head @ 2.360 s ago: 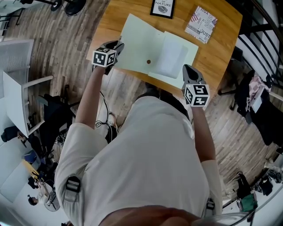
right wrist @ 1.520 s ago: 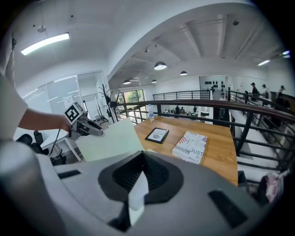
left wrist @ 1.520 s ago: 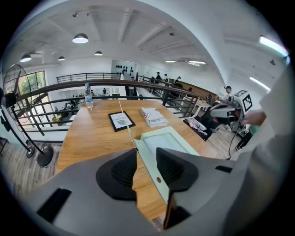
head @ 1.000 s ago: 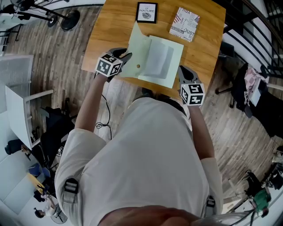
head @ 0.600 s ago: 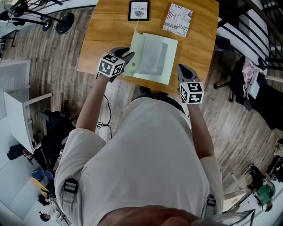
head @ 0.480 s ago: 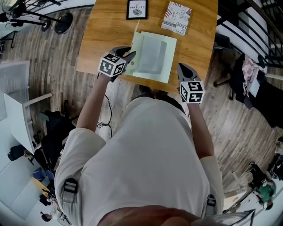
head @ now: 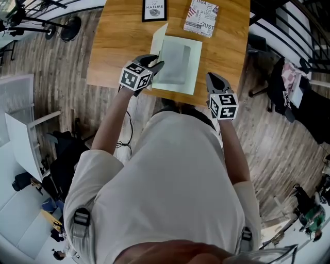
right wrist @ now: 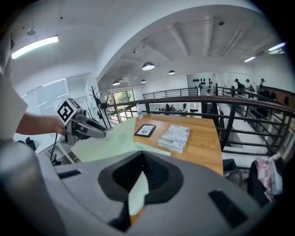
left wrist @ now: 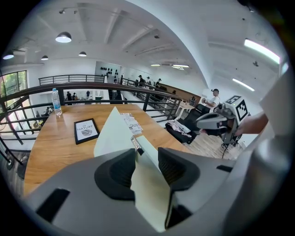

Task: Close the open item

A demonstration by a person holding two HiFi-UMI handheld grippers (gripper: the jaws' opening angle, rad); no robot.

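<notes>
Pale green folder (head: 178,64) lies at the near edge of the wooden table (head: 113,46), half open, and its left flap (left wrist: 113,136) stands up steeply over the rest. The left gripper (head: 154,66) has that raised flap running between its jaws, and the jaws are opening, pads apart and not pinching the sheet. Over on the other side, the right gripper (right wrist: 140,179) is closed on the folder's near right edge. Beyond the folder, a small framed picture (head: 154,9) and a printed booklet (head: 201,20) sit side by side.
</notes>
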